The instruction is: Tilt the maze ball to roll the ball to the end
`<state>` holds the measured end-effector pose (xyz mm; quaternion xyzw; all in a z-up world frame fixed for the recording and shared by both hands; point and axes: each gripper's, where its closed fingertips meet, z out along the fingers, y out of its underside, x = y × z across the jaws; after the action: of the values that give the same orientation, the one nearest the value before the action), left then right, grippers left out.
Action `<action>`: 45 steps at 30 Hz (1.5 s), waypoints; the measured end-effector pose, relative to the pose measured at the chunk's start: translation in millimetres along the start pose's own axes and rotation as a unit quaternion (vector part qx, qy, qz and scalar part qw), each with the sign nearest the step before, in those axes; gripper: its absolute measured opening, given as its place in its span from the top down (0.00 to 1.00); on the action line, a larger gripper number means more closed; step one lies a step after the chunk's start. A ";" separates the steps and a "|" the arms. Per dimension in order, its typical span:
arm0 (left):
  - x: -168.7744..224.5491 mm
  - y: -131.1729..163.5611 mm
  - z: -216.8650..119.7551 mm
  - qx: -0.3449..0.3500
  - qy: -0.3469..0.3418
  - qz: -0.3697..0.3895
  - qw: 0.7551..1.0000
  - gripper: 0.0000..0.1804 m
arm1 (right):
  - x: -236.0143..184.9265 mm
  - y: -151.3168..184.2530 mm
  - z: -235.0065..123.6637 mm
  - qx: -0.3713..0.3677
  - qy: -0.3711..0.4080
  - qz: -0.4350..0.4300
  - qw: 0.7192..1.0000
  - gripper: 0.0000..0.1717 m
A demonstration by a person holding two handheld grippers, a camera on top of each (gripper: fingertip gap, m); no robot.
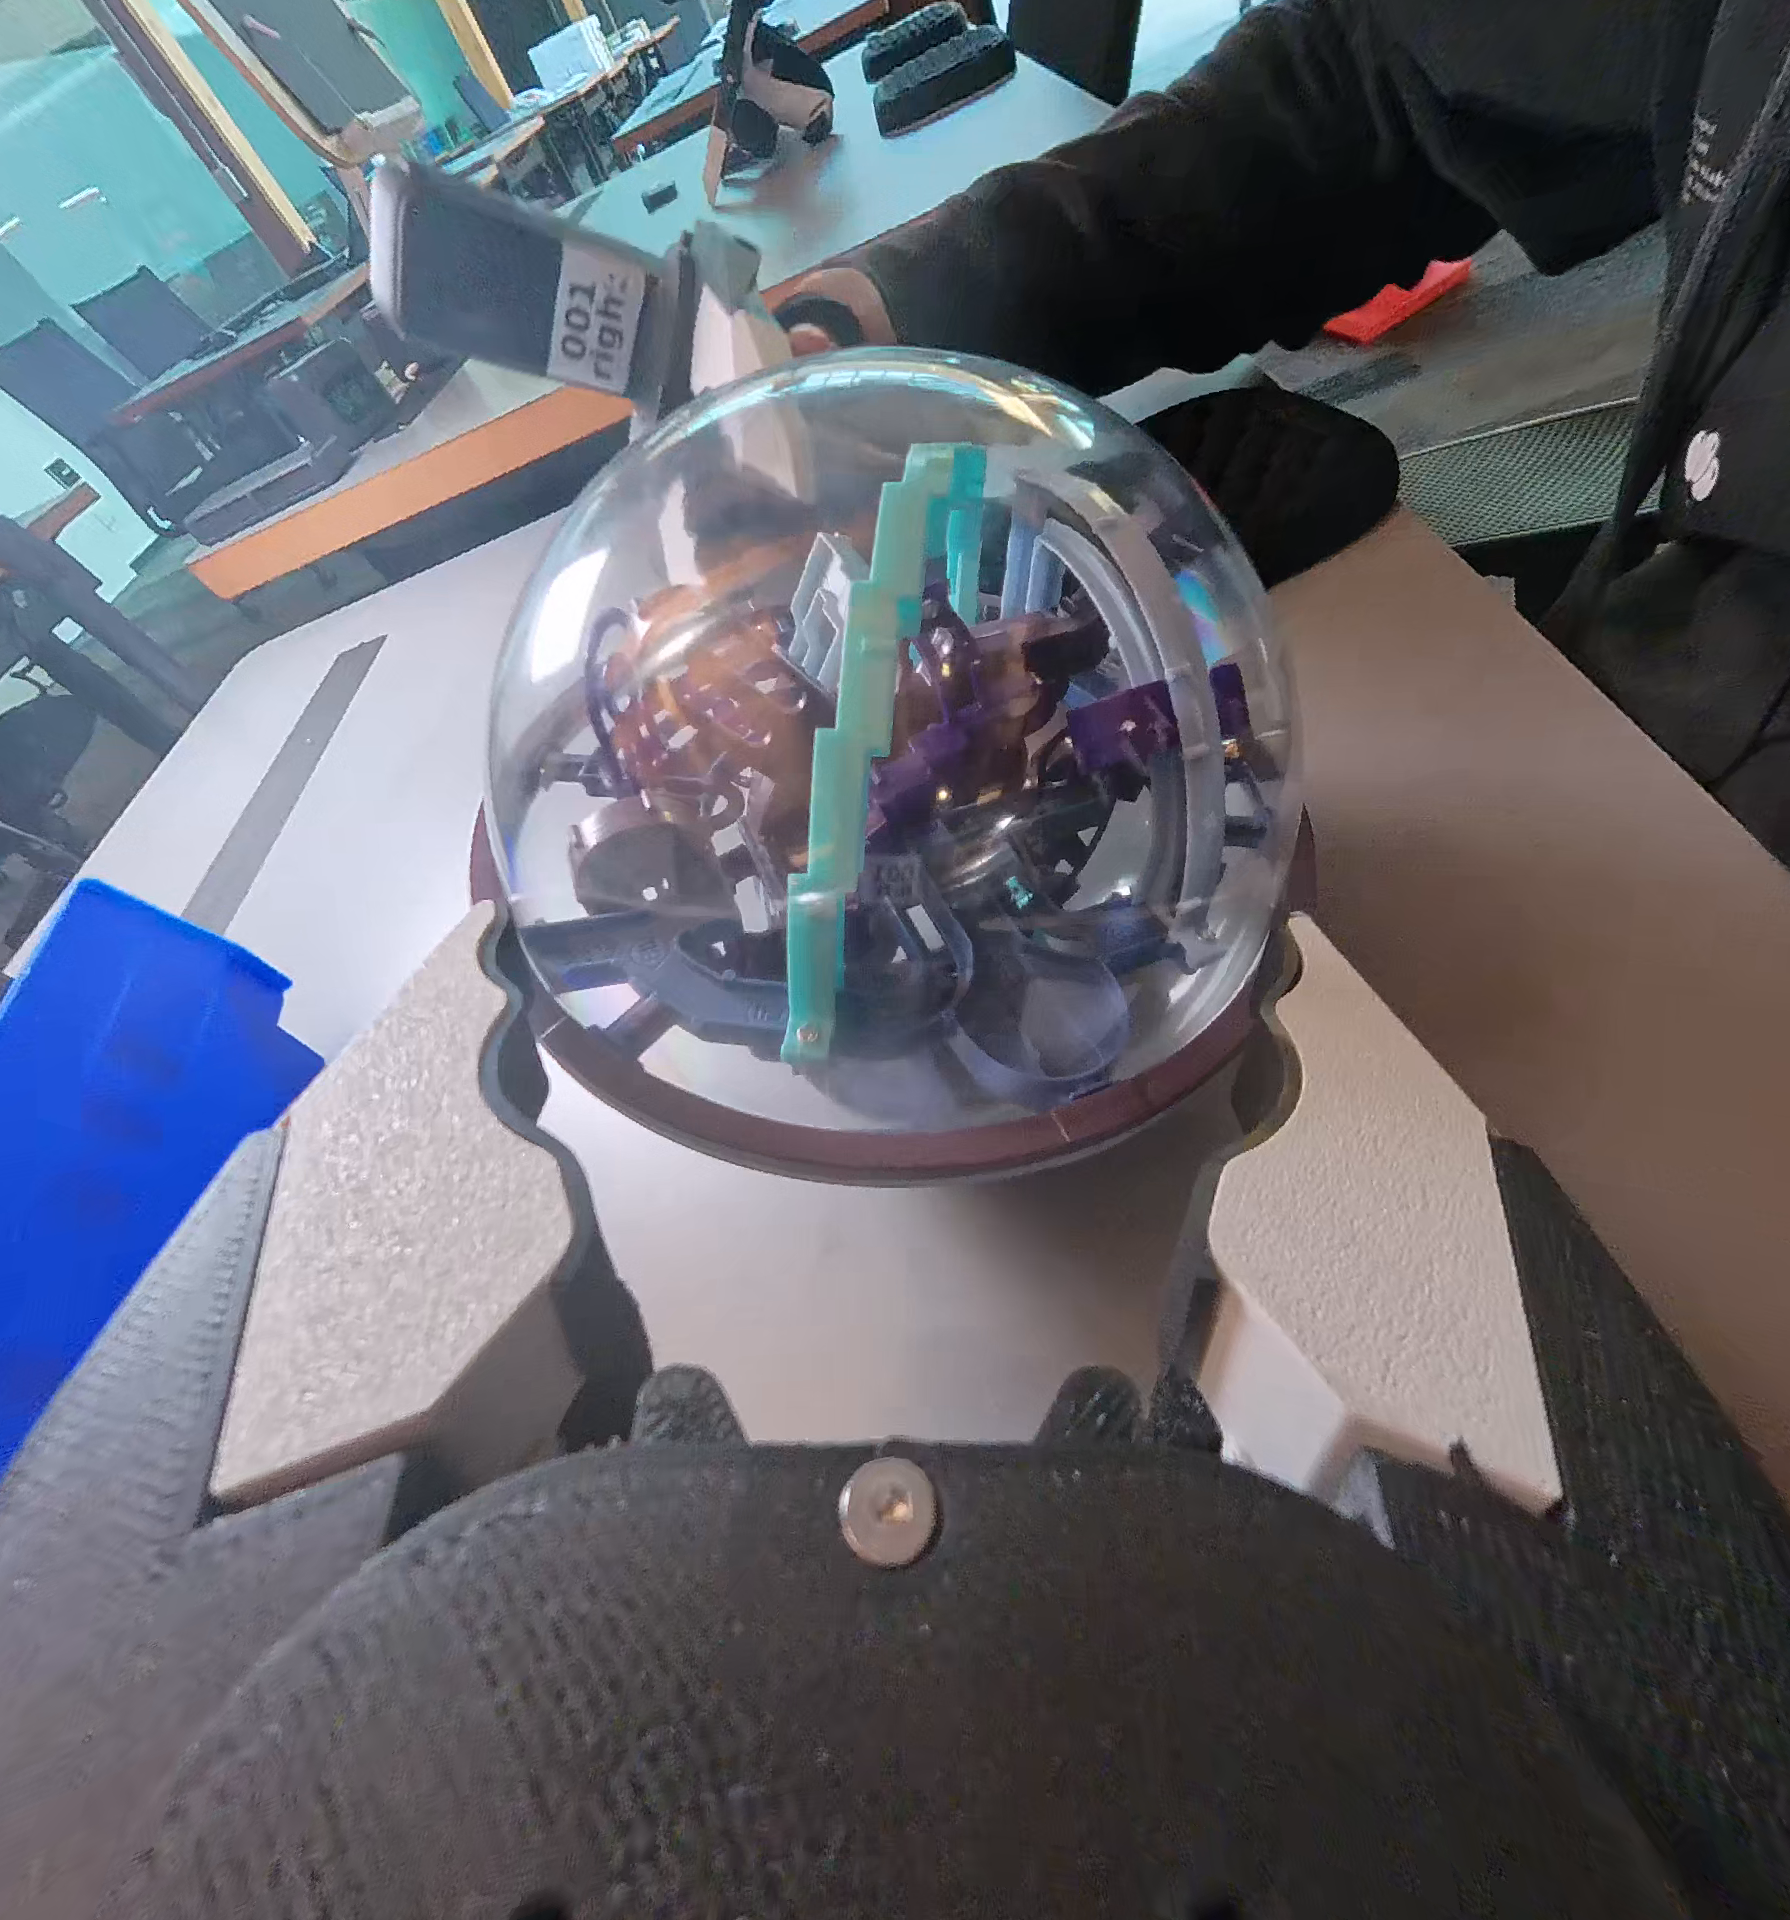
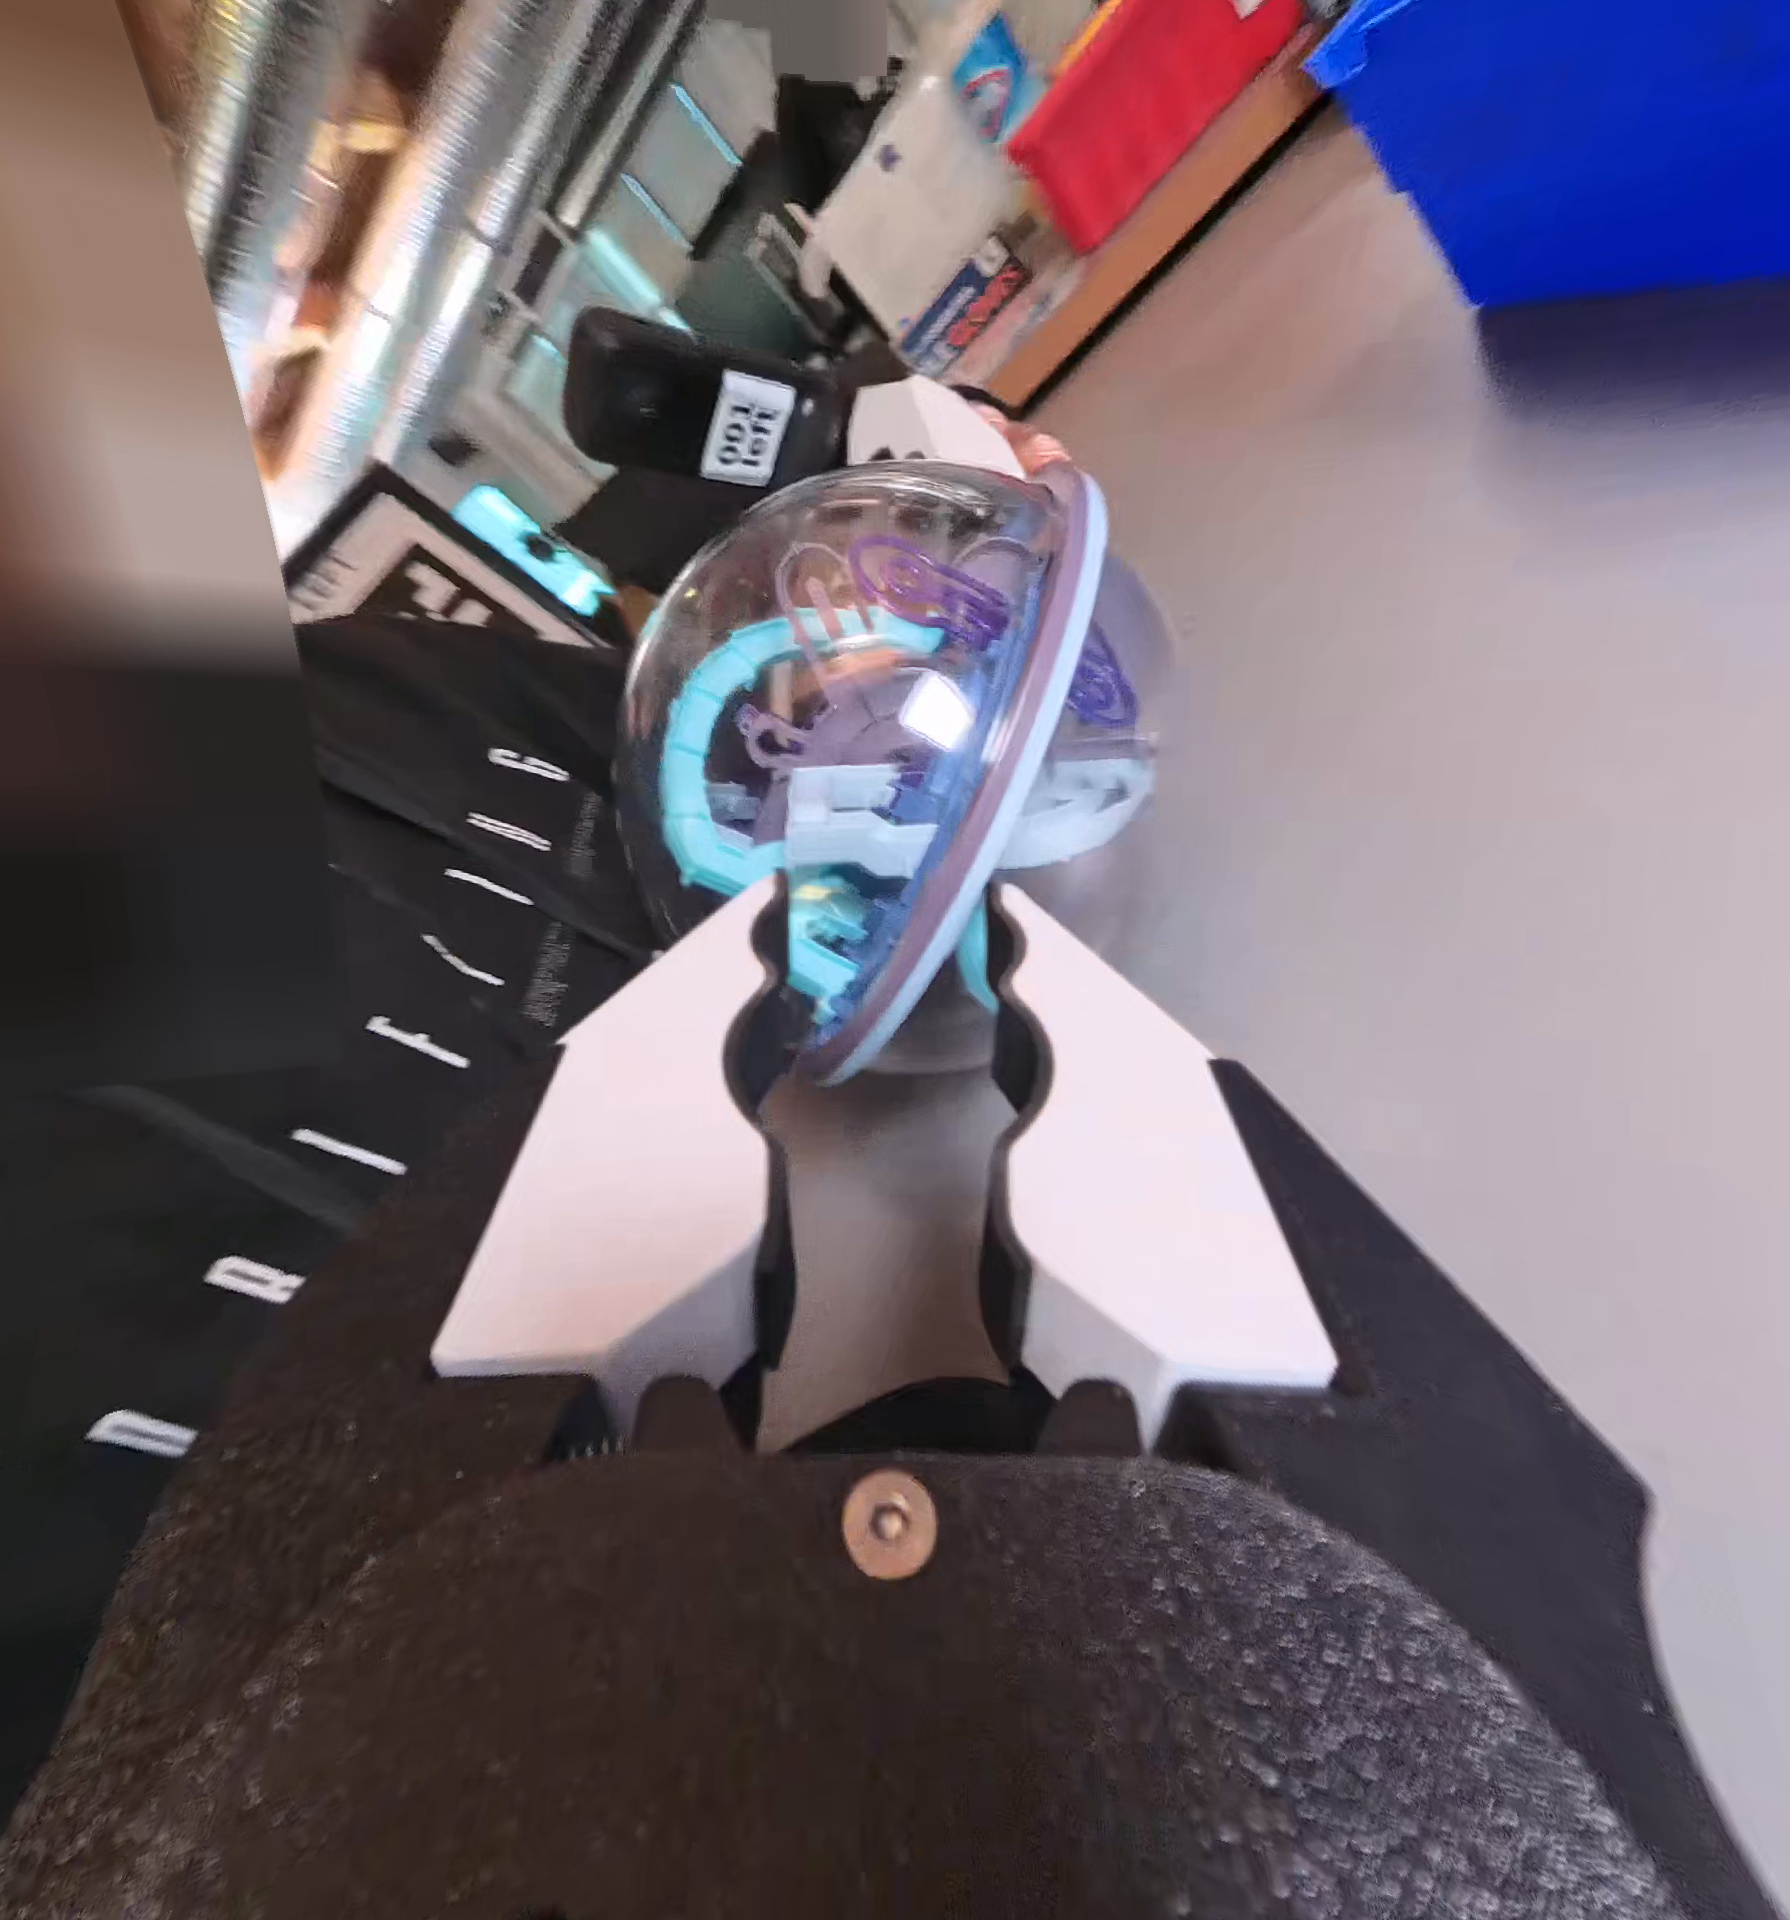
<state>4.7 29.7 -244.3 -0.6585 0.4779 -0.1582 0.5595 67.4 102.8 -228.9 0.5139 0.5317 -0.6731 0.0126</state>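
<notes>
In the left wrist view a blue bin sits at the far left edge on the pale tabletop, just beside the left finger of the left gripper. That gripper is spread wide, its two pale fingers pressed against opposite sides of the maze ball at the dark maroon rim that rings the clear sphere, so the ball is held between them above the tabletop. Inside the sphere run a teal stepped track, amber and purple pieces and a grey arched rail. Beyond the ball's top the right gripper reaches in from the far side, and to the right of it a black sleeve stretches across; a red object lies farther right on the tabletop. In the right wrist view the person's dark clothing fills the left, then comes the maze ball, lifted and tilted so its rim runs steeply on a diagonal. The right gripper is narrowed around the lower edge of that rim, which passes between its white fingers; motion blur makes it unclear whether the pads actually press on it. Behind the ball one finger of the left gripper shows against its top. To the right lies bare tabletop, with the blue bin in the upper right corner.
</notes>
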 end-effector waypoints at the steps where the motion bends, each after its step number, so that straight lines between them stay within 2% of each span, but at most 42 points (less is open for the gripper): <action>1: 0.7 -0.4 0.1 0.000 -0.001 0.002 1.000 0.25 | 2.6 1.1 2.1 -0.004 -0.002 0.006 1.000 0.83; 4: 0.9 2.2 -1.1 -0.003 -0.007 -0.008 1.000 0.26 | 8.0 -0.5 1.8 0.007 -0.009 0.017 1.000 0.95; 8: -2.6 3.6 -2.4 0.006 -0.018 -0.054 0.998 0.27 | 15.3 -3.7 -0.5 0.031 -0.003 0.027 0.999 0.95; 12: -9.3 -1.7 -12.3 0.059 -0.031 -0.174 0.983 0.34 | 22.5 -4.6 -5.1 0.054 0.013 0.024 0.998 0.95; 14: -11.4 -3.6 -18.8 0.078 -0.031 -0.244 0.966 0.41 | 21.9 -7.3 -7.9 0.066 0.016 0.021 0.997 0.95; 17: -14.4 -0.1 -28.5 0.090 -0.030 -0.345 0.934 0.58 | 22.5 -11.0 -12.9 0.083 0.024 0.031 0.996 0.95; 18: -15.1 0.9 -31.2 0.099 -0.024 -0.390 0.915 0.64 | 22.5 -12.1 -14.6 0.089 0.026 0.032 0.995 0.95; 21: -14.0 -0.8 -40.3 0.143 0.010 -0.502 0.853 0.74 | 19.5 -12.7 -19.8 0.098 0.036 0.020 0.994 0.96; 24: -21.1 28.8 -42.2 0.117 -0.039 -0.562 0.818 0.73 | 17.0 -9.1 -24.2 0.099 0.048 0.011 0.994 0.96; 26: -16.7 28.8 -35.4 0.109 -0.012 -0.582 0.806 0.74 | 16.7 -7.3 -26.0 0.101 0.050 0.012 0.994 0.96; 28: -11.7 26.9 -23.7 0.094 0.008 -0.577 0.811 0.77 | 16.6 -7.3 -26.6 0.103 0.053 0.012 0.993 0.96; 31: -6.6 16.1 -15.3 0.114 0.059 -0.574 0.809 0.87 | 14.0 -13.2 -32.9 0.124 0.048 0.011 0.991 0.96; 32: -4.5 16.5 -12.3 0.108 0.068 -0.573 0.810 0.87 | 12.9 -15.0 -34.5 0.131 0.047 0.009 0.990 0.96; 34: -0.6 17.0 -5.6 0.091 0.076 -0.553 0.825 0.87 | 10.7 -19.7 -38.1 0.142 0.050 0.005 0.989 0.96; 37: 6.9 18.7 6.6 0.059 0.077 -0.495 0.863 0.92 | 4.7 -30.4 -41.9 0.149 0.060 -0.013 0.987 0.96; 39: 8.4 9.7 8.3 0.075 0.091 -0.477 0.871 0.97 | -6.0 -40.1 -42.2 0.149 0.062 -0.034 0.986 0.96; 41: 2.8 6.0 7.7 0.086 0.080 -0.469 0.876 0.97 | -16.4 -49.9 -41.6 0.143 0.078 -0.066 0.984 0.97; 45: -9.9 -3.1 -2.1 0.099 0.041 -0.417 0.903 0.97 | -38.3 -66.3 -35.3 0.123 0.104 -0.136 0.977 0.97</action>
<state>-0.4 36.2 -237.6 -0.7318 0.1640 -0.4505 0.4844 72.0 137.1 -152.0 0.5014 0.5080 -0.6718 -0.1980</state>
